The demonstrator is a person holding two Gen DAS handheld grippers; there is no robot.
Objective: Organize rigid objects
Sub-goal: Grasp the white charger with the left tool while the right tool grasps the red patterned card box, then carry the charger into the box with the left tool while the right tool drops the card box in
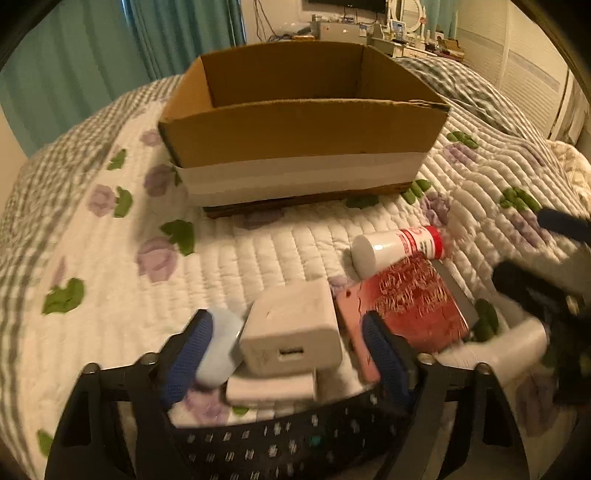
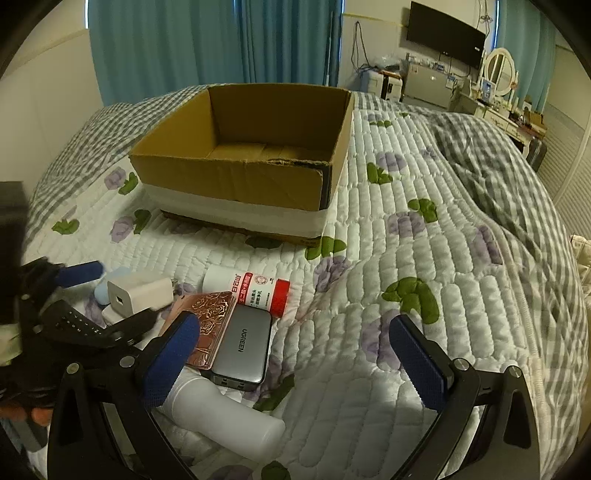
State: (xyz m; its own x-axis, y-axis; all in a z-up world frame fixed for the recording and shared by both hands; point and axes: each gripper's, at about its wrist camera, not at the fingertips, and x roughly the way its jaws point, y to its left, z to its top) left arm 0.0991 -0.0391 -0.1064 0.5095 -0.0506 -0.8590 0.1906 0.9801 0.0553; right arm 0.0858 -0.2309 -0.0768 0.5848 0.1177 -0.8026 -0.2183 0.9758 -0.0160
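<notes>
An open cardboard box (image 1: 303, 125) (image 2: 236, 181) stands on the quilted bed. In front of it lie a white USB charger cube (image 1: 293, 332) (image 2: 138, 293), a pale blue case (image 1: 219, 343), a flat white adapter (image 1: 271, 389), a pink rose-patterned case (image 1: 410, 306) (image 2: 208, 328), a red-and-white tube (image 1: 399, 245) (image 2: 247, 290), a grey UGREEN charger (image 2: 242, 350) and a white bottle (image 2: 225, 417). My left gripper (image 1: 288, 358) is open, its fingers either side of the charger cube. My right gripper (image 2: 295, 363) is open and empty over the quilt, right of the pile.
The bed has a white quilt with purple flowers (image 2: 406, 225) and a grey checked blanket (image 2: 498, 177) at right. Teal curtains (image 2: 207, 40) hang behind. A dresser (image 2: 502, 107) with a mirror and a wall TV (image 2: 445, 35) stand at the far right.
</notes>
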